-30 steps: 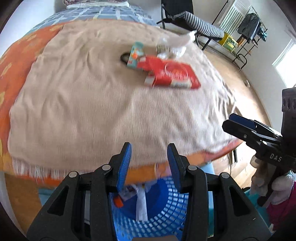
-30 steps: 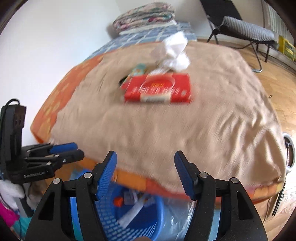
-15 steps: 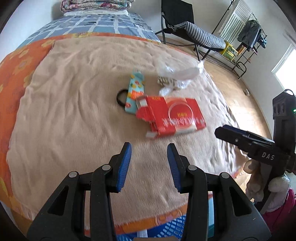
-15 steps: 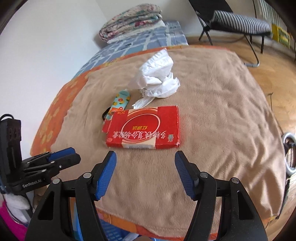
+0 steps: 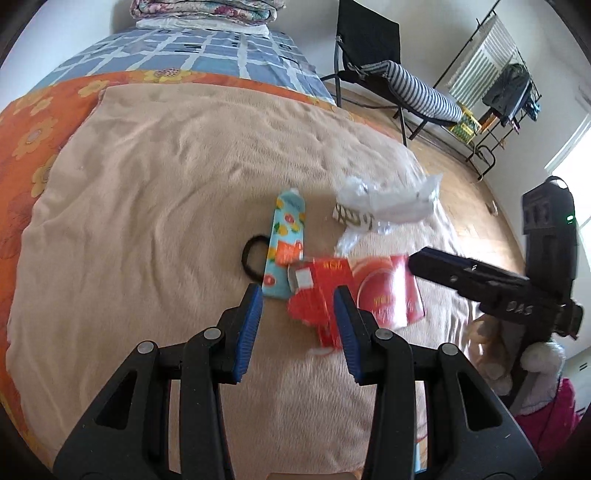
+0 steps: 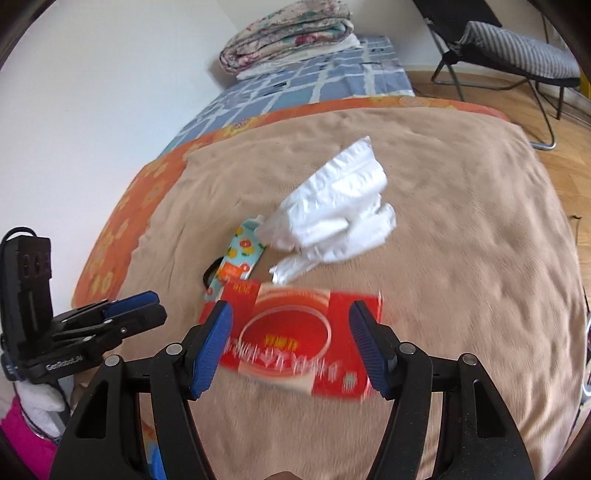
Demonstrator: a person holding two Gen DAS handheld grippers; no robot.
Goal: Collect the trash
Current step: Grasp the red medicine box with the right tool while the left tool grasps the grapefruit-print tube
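A flat red carton with a torn end lies on the beige blanket. Beside it are a blue flowered packet, a black hair tie and a crumpled clear plastic bag. My left gripper hovers open just short of the carton's torn end. In the right wrist view my right gripper is open above the red carton, wide enough to frame it without touching it. Behind it lie the white bag and the packet. Each gripper shows in the other's view, left gripper and right gripper.
Folded quilts sit at the bed's head on a blue checked sheet. A black folding chair with a striped cushion and a clothes rack stand on the wooden floor to the right. A gloved hand and pink sleeve hold the right gripper.
Both grippers moved forward from above the blue basket at the bed's edge to over the blanket, up to the red carton. The basket has left view. Jaw widths look unchanged.
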